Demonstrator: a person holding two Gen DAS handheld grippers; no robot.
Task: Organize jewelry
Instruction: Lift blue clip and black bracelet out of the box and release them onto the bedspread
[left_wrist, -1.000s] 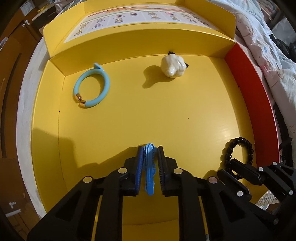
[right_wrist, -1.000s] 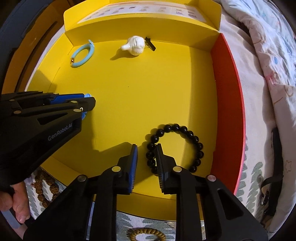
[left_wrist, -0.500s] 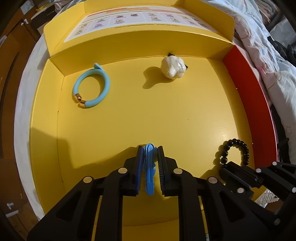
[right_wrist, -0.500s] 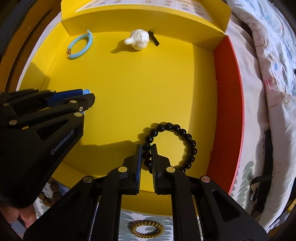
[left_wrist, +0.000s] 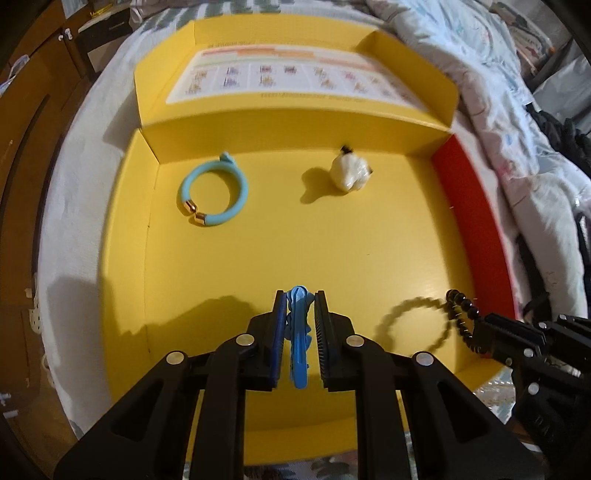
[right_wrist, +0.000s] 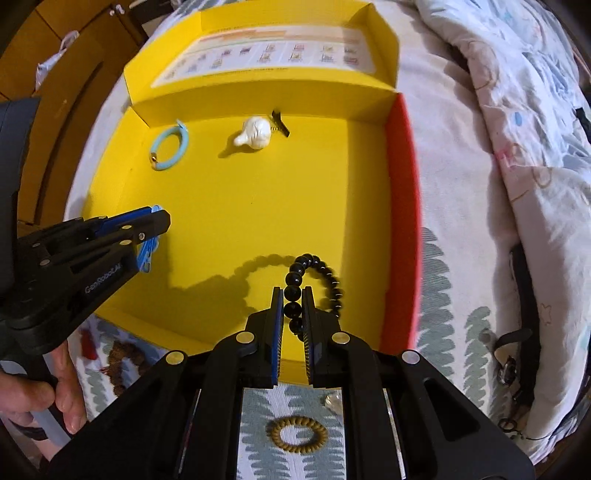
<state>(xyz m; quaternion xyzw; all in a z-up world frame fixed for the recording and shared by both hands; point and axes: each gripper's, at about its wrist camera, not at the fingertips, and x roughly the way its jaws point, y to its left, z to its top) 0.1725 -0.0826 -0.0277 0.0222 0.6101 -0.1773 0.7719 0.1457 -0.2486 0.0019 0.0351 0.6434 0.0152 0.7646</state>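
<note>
My left gripper (left_wrist: 299, 299) is shut on a blue hair clip (left_wrist: 297, 339) and holds it above the floor of the yellow box (left_wrist: 258, 258). In the right wrist view the left gripper (right_wrist: 162, 221) sits at the left with the blue clip (right_wrist: 147, 254) under it. My right gripper (right_wrist: 293, 295) is shut on a black bead bracelet (right_wrist: 317, 273) and holds it lifted above the box floor, with its shadow below. The black bracelet (left_wrist: 461, 314) also shows at the right of the left wrist view, held by the right gripper (left_wrist: 480, 332).
A light blue bangle (left_wrist: 212, 194) and a white fluffy clip (left_wrist: 349, 171) lie near the box's back wall. The box has a red right wall (left_wrist: 476, 221). A brown spiral hair tie (right_wrist: 298, 435) and brown beads (right_wrist: 125, 354) lie on the patterned cloth outside the box.
My right gripper closed on the black bracelet and lifted it off the box floor. Both cameras rose and pulled back. The left gripper kept hold of the blue clip.
</note>
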